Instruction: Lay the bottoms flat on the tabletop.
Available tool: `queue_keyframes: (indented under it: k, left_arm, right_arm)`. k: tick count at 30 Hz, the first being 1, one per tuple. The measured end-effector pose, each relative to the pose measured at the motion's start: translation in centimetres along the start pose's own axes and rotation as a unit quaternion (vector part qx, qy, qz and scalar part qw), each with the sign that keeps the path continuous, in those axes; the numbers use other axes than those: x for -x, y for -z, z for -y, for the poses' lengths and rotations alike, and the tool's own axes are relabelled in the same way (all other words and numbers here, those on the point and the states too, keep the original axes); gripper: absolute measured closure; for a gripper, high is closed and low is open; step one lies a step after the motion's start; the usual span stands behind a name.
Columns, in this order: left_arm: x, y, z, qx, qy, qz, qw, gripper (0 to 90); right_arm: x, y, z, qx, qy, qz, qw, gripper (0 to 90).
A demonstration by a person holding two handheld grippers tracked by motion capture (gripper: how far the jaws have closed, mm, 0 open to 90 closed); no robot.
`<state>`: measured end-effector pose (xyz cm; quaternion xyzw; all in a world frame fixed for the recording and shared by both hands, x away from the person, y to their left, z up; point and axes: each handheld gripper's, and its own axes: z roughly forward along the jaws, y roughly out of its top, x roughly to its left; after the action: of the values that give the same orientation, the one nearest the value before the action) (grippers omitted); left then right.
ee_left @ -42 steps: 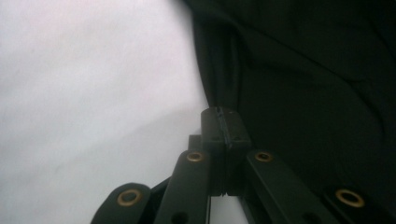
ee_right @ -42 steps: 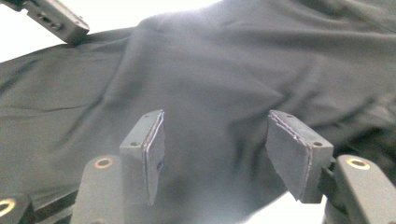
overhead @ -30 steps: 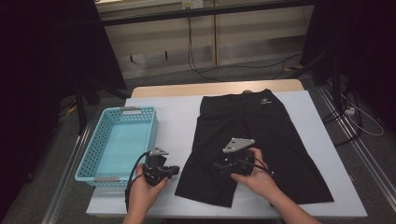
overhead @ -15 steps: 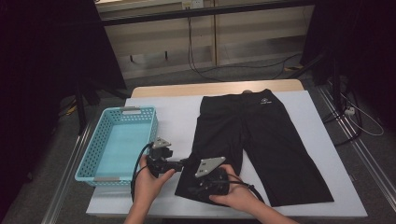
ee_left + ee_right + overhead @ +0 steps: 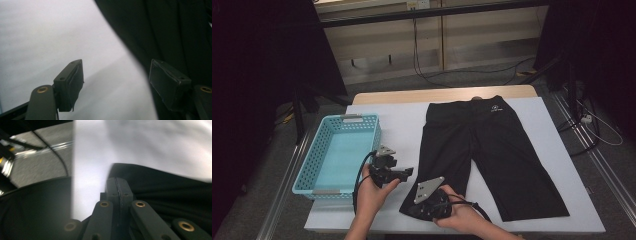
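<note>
A pair of black shorts (image 5: 492, 145) lies flat on the white table (image 5: 402, 125), waistband at the far side. My left gripper (image 5: 408, 172) is beside the outer edge of the shorts' left leg. In the left gripper view it (image 5: 116, 82) stands open: one pad hangs over the bare table (image 5: 50, 37), the other over the black cloth (image 5: 175, 37). My right gripper (image 5: 414, 210) sits at that leg's hem corner by the front edge. Its jaws (image 5: 117, 187) are pressed together above the cloth (image 5: 162, 182), and I see no fabric between the pads.
A light blue mesh basket (image 5: 337, 155) stands empty on the table's left side, just left of my left hand. Beyond the table's front-left edge I see the grey floor (image 5: 37, 170) and a dark rail. Cables trail from both grippers.
My right gripper has slid from the middle of the left leg down to its hem corner near the front edge. My left gripper has shifted right, up to the shorts' edge.
</note>
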<state>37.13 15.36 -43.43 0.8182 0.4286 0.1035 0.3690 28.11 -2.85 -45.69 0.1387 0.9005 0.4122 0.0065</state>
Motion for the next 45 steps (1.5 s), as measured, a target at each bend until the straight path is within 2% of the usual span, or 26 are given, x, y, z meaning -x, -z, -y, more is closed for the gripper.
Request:
queue_keyframes:
  k: [2, 4, 6, 7, 8, 10, 12, 14, 17, 22, 24, 27, 31, 36, 39, 41, 43, 45]
  left_arm:
    - [-0.1, 0.0, 0.1, -0.003, 0.003, 0.005, 1.0000, 27.7]
    - [-0.1, 0.0, 0.2, -0.003, 0.003, 0.005, 1.0000, 27.5]
    - [0.0, -0.1, 0.3, -0.009, 0.006, 0.018, 0.9998, 27.8]
    - [0.0, 0.2, 0.2, -0.033, 0.005, 0.033, 0.9989, 29.5]
    - [0.2, -0.1, 0.4, -0.015, 0.011, 0.031, 0.9993, 31.1]
    - [0.4, 0.0, 0.6, -0.014, 0.003, 0.030, 0.9994, 30.9]
    - [0.6, 0.0, 0.6, -0.013, 0.008, 0.048, 0.9988, 31.4]
    - [0.9, -0.2, 0.7, -0.014, 0.007, 0.055, 0.9984, 33.6]
    - [1.5, -0.6, 0.6, -0.013, 0.007, 0.071, 0.9974, 38.3]
    - [2.3, -1.7, 0.6, -0.020, -0.005, 0.074, 0.9971, 43.5]
    - [2.6, -2.0, 0.6, -0.028, -0.010, 0.081, 0.9962, 50.0]
    - [2.8, -2.3, 0.4, -0.034, -0.025, 0.061, 0.9972, 67.4]
    - [2.4, -2.3, 0.1, -0.034, -0.011, 0.074, 0.9966, 90.0]
    - [1.4, -1.1, -0.9, -0.005, 0.001, 0.064, 0.9979, 90.0]
    - [0.6, -0.7, -1.1, 0.009, 0.020, 0.070, 0.9973, 90.0]
    - [0.8, -0.9, -0.9, 0.013, 0.012, 0.074, 0.9971, 87.7]
    - [1.6, -1.4, -0.9, 0.005, -0.003, 0.072, 0.9974, 66.7]
    - [2.1, -2.0, -0.7, 0.003, -0.015, 0.062, 0.9980, 56.4]
  right_arm:
    - [-0.5, 0.0, -0.2, -0.007, 0.017, 0.008, 0.9998, 90.0]
    - [-0.6, 0.0, -0.2, -0.009, 0.018, 0.005, 0.9998, 89.9]
    - [-0.5, 0.1, -0.1, -0.006, 0.010, 0.009, 0.9999, 81.9]
    - [-0.3, 0.3, -0.1, -0.002, 0.008, 0.014, 0.9999, 78.3]
    - [-0.2, 0.6, -0.1, 0.003, 0.007, 0.021, 0.9997, 73.4]
    - [0.4, 1.5, -0.1, 0.014, 0.000, 0.045, 0.9989, 62.5]
    - [1.1, 2.5, 0.2, 0.021, -0.019, 0.064, 0.9975, 57.0]
    - [2.0, 3.5, 0.7, 0.026, -0.042, 0.087, 0.9950, 53.8]
    - [3.3, 4.8, 1.4, 0.027, -0.062, 0.122, 0.9902, 50.4]
    - [5.1, 6.0, 2.5, 0.023, -0.096, 0.164, 0.9816, 48.4]
    - [5.5, 6.2, 2.8, 0.016, -0.097, 0.175, 0.9797, 47.7]
    - [5.8, 6.5, 3.1, 0.015, -0.106, 0.180, 0.9779, 47.8]
    - [5.9, 6.6, 3.4, 0.005, -0.105, 0.184, 0.9772, 47.8]
    - [6.0, 6.9, 3.6, 0.003, -0.110, 0.187, 0.9762, 47.5]
    - [6.1, 7.2, 3.8, 0.006, -0.112, 0.191, 0.9751, 47.1]
    - [6.2, 7.4, 3.9, 0.005, -0.114, 0.193, 0.9745, 47.1]
    - [6.2, 7.4, 4.0, 0.002, -0.115, 0.195, 0.9740, 47.0]
    - [6.2, 7.4, 4.1, 0.001, -0.116, 0.196, 0.9736, 46.6]
